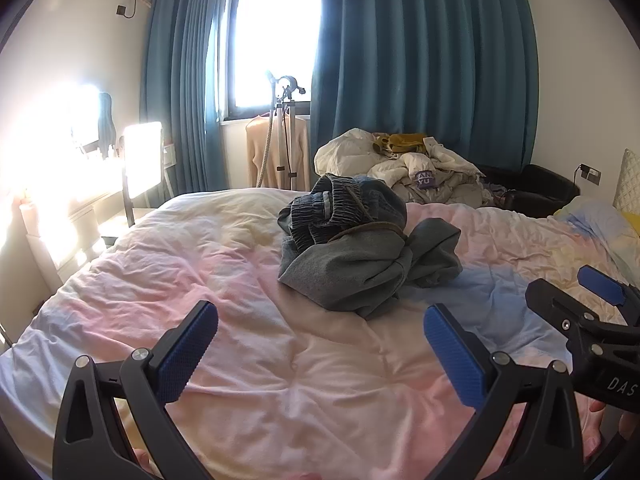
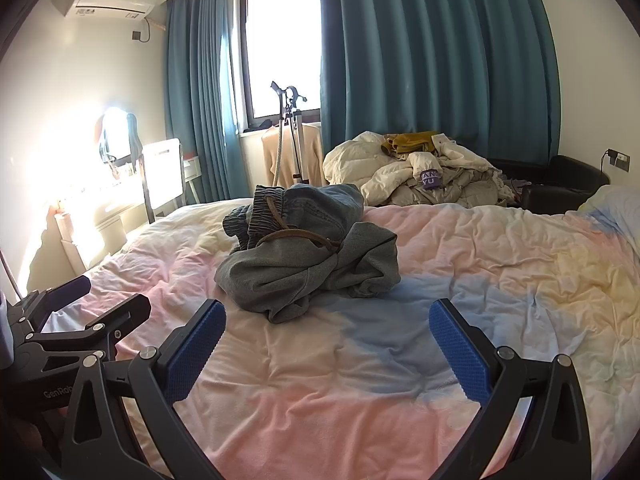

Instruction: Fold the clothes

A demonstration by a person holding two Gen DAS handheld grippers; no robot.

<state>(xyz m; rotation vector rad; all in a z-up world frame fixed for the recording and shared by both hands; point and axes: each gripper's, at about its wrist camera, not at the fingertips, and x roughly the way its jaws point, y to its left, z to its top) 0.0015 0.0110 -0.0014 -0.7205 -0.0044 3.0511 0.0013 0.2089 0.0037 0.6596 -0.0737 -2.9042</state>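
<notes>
A crumpled pair of grey-blue jeans [image 1: 360,248] with an elastic waistband and a brown drawstring lies in a heap on the middle of the bed; it also shows in the right wrist view [image 2: 304,256]. My left gripper [image 1: 320,356] is open and empty, low over the bedcover, short of the heap. My right gripper [image 2: 326,356] is open and empty, also short of the heap. The right gripper shows at the right edge of the left wrist view [image 1: 576,300]. The left gripper shows at the left edge of the right wrist view [image 2: 96,300].
The bed has a rumpled pink, blue and yellow cover [image 1: 240,280]. A pile of cream bedding and clothes [image 1: 408,164] lies beyond the far edge. A garment steamer stand with a beige top [image 1: 280,148] stands by the window. A black chair [image 2: 568,184] is at the right.
</notes>
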